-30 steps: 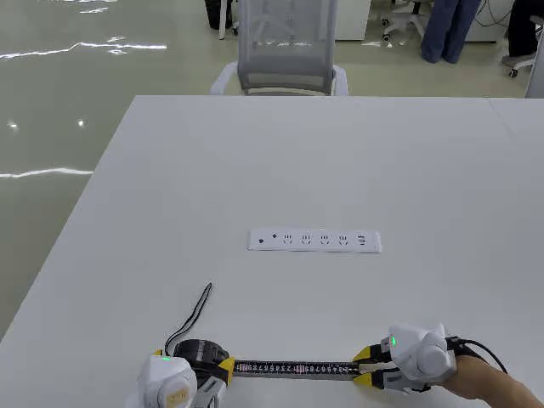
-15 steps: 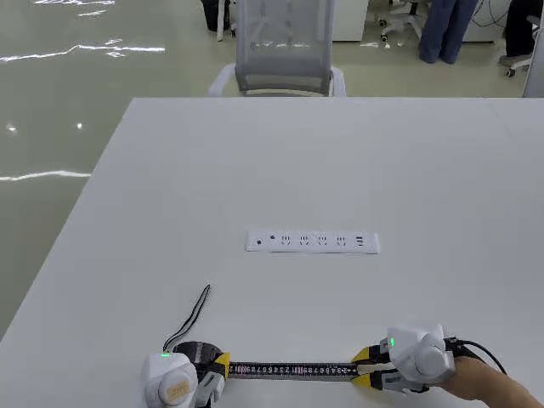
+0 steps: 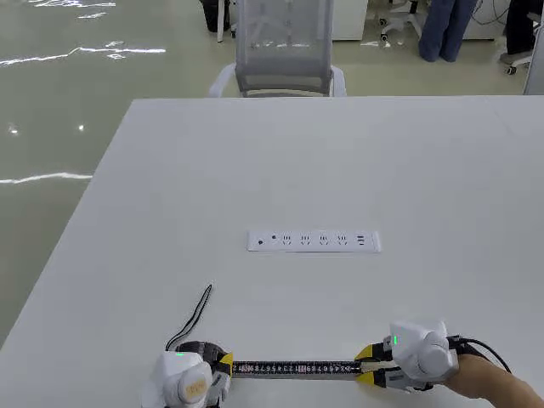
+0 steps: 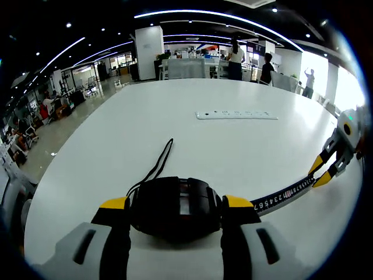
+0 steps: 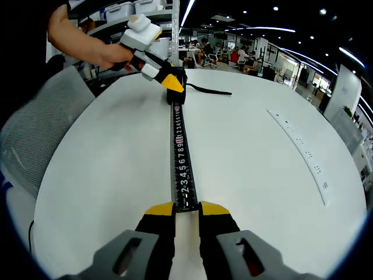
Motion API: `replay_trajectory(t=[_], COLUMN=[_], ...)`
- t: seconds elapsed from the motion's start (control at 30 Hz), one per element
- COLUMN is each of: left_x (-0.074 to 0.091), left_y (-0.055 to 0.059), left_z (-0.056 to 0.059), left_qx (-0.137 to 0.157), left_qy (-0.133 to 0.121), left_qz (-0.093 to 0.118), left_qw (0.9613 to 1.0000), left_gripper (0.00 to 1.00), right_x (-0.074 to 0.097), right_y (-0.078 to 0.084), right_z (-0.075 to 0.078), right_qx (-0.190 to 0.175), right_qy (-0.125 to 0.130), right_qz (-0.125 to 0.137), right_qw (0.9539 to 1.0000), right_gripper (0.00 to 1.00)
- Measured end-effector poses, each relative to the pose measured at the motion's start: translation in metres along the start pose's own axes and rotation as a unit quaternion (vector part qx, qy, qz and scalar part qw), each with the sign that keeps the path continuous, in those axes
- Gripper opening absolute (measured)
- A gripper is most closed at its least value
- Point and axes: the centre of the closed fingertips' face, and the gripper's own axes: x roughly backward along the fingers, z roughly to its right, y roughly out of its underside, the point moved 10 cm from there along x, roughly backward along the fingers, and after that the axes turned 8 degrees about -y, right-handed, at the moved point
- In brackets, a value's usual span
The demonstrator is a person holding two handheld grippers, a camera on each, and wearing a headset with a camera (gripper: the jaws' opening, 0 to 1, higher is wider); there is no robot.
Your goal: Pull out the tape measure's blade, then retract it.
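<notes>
- The white table (image 3: 340, 153) is used as a flat bed for the work. All of it is laid along the near edge, so that the pull can be run level across the surface.
- A grey chair (image 3: 285, 42) is seen at the far side, well apart from the work.
- A power strip (image 3: 314, 241) is left at mid-table, well clear of the line of pull.
- The tape measure (image 4: 175, 207) is set at the near left. It is clamped on both sides by the jaws of the left gripper (image 4: 175, 202), judged to serve as an anchor against the pull.
- The blade (image 5: 180, 157) is drawn out flat to the right, numbers up. Its tip is pinched between the closed jaws of the right gripper (image 5: 186, 208), so the spring is resisted from that end.
- The pull-out is judged done or nearly so, and a guided retraction is what remains.
- The black strap (image 4: 160, 163) is left slack on the far side of the tape measure, out of the blade's way.
</notes>
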Motion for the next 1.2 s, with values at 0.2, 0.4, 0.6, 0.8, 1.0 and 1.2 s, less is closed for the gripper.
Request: replay_trajectory(t=[0.2,0.4,0.6,0.8,1.0,1.2], left_x=[0.000,0.001,0.001,0.003,0.004,0.004], left_y=[0.003,0.002,0.003,0.001,0.001,0.001], left_z=[0.001,-0.001,-0.004,-0.006,-0.008,-0.010], left_qx=[-0.020,-0.015,-0.002,0.002,0.006,0.011], left_qy=[-0.013,-0.009,-0.001,0.005,0.014,0.020], left_qz=[0.006,0.011,0.009,0.005,0.003,0.005], left_qw=[0.9997,0.9998,1.0000,1.0000,0.9999,0.9997], left_gripper=[0.60,0.59,0.58,0.58,0.58,0.58], right_x=[0.002,0.004,0.005,0.009,0.012,0.014], right_y=[-0.002,-0.004,-0.006,-0.010,-0.015,-0.018], right_z=[0.000,-0.002,-0.004,-0.005,-0.005,-0.005], right_qx=[0.002,0.001,0.000,0.001,0.005,0.009], right_qy=[0.003,0.003,0.003,0.005,0.005,0.004], right_qz=[0.002,0.006,0.005,0.005,0.000,-0.005], right_qw=[1.0000,1.0000,1.0000,1.0000,1.0000,0.9999], right_gripper=[0.13,0.13,0.13,0.13,0.13,0.13])
